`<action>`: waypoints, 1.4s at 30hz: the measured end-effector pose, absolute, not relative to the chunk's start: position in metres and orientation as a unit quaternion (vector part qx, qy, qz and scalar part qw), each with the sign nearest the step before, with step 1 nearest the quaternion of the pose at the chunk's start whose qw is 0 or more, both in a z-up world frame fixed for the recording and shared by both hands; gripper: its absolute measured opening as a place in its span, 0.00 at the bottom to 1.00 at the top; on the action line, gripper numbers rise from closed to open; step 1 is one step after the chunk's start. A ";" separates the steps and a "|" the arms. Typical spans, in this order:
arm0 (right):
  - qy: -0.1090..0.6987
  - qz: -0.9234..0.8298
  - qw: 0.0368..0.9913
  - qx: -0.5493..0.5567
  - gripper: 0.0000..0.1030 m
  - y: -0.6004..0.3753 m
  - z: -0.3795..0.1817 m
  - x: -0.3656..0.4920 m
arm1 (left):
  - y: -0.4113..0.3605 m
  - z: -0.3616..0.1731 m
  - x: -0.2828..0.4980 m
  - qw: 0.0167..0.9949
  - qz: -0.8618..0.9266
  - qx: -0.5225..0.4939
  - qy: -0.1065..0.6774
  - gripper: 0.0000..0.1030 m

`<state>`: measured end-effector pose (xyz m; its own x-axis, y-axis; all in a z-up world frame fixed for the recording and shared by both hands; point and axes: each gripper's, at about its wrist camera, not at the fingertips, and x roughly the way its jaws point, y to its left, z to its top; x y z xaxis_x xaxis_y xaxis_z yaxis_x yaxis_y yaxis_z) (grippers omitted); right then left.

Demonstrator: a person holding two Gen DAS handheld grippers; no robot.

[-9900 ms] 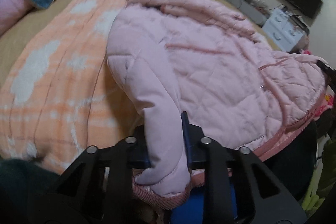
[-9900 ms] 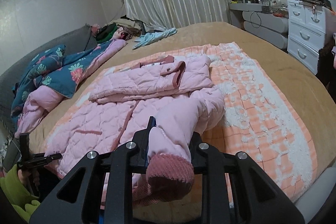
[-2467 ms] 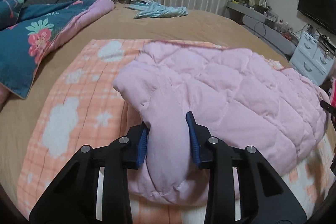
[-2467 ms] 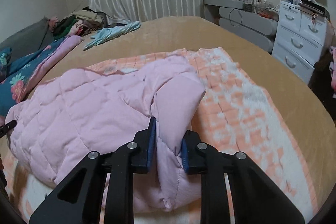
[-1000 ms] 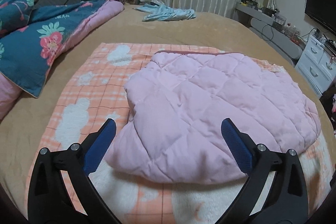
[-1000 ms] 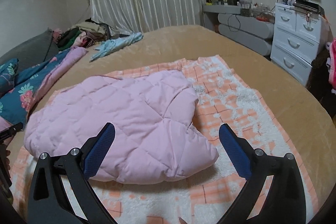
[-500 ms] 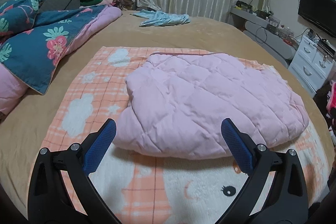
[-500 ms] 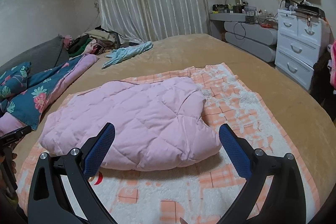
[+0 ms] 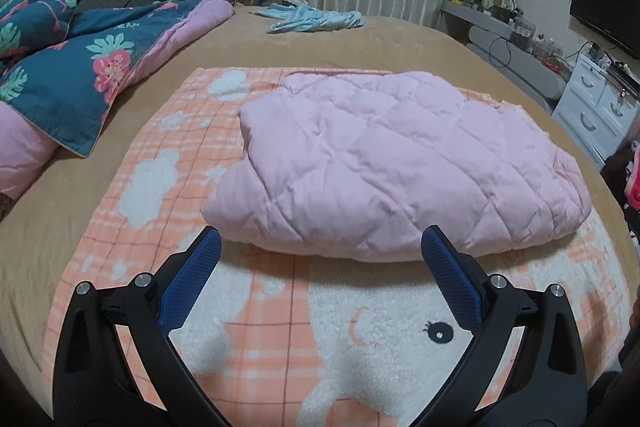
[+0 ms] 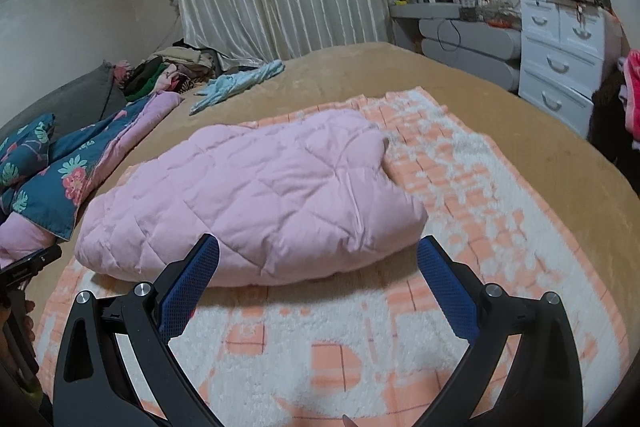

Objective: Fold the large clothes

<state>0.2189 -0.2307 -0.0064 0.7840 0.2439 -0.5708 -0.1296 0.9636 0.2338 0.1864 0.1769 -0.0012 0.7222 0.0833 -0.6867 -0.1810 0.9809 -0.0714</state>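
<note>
While both grippers (image 9: 320,239) (image 10: 318,247) gape (empty), folded jacket (image 9: 392,163) lies crosswise.

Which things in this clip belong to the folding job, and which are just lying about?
Job:
pink jacket, folded
orange blanket under it
left hand-held gripper, open
right hand-held gripper, open

Lying about:
floral quilt
blue garment
clothes pile
drawers
</note>
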 end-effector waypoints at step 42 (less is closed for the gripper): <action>0.425 0.051 0.852 0.301 0.96 -0.246 -0.106 0.332 | 0.242 -0.098 0.260 0.820 0.038 -0.403 0.404 0.92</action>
